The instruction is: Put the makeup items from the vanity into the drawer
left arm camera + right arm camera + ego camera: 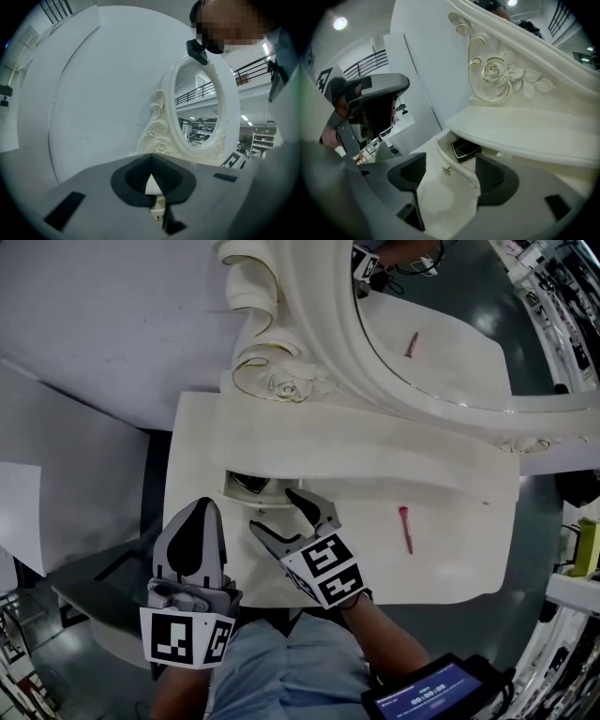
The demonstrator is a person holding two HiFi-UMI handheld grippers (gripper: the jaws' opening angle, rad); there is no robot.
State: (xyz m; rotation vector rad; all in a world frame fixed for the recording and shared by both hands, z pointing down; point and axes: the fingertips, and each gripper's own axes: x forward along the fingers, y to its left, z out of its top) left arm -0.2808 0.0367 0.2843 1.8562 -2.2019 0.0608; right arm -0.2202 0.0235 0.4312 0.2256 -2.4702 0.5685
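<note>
The vanity drawer [240, 500] stands slightly open under the white vanity top [375, 465], with a black compact [248, 484] inside it. My right gripper [272, 508] is open, its jaws on either side of the drawer front [440, 187] near the small gold knob [446, 171]. The right gripper view shows the compact [465, 149] just behind that front. A slim red makeup stick [406, 529] lies on the vanity top to the right. My left gripper [201, 514] is shut and empty, held off the vanity's left front corner; in its own view the left gripper [152, 177] points at the mirror.
An ornate white oval mirror [309, 306] rises at the back of the vanity and reflects the red stick [411, 343]. White wall panels [94, 324] stand to the left. A dark screen device [433, 697] is near the person's right forearm.
</note>
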